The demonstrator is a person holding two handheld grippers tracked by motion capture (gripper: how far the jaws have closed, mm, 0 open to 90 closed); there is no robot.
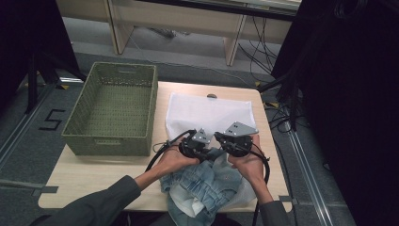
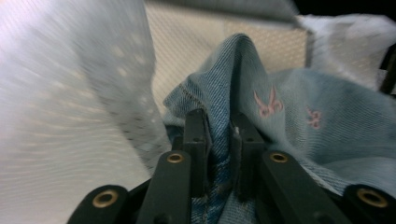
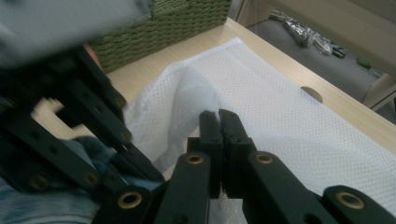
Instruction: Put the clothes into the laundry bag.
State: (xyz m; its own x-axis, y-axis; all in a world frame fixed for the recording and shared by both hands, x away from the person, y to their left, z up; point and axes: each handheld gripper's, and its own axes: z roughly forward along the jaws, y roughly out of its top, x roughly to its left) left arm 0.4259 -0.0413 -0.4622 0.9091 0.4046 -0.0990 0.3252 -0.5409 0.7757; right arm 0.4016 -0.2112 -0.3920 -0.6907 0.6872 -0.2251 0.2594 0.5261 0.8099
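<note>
- Jeans [image 1: 207,181] lie bunched at the near edge of the table [image 1: 89,172], partly over the near end of a white mesh bag [image 1: 207,113] and well to the right of the green basket [image 1: 113,108].
- Left gripper [image 1: 196,147] sits on the far end of the jeans; in its own view the jaws are clamped on a raised fold of denim [image 2: 224,116].
- Right gripper [image 1: 235,140], just beside the left one, has its jaws pressed together on a ridge of the bag's mesh [image 3: 196,98], seemingly holding the mouth up.
- Likely step: feeding the jeans into the bag.
- Risk: the mesh grip is thin, so a hard pull could slip it free and let the mouth drop shut.
- Risk: the two grippers are crowded together, so the denim could catch on the bag's lip and bunch outside rather than going in.
- Risk: much of the jeans hangs at the table edge, so losing the fold could let them slide off.
</note>
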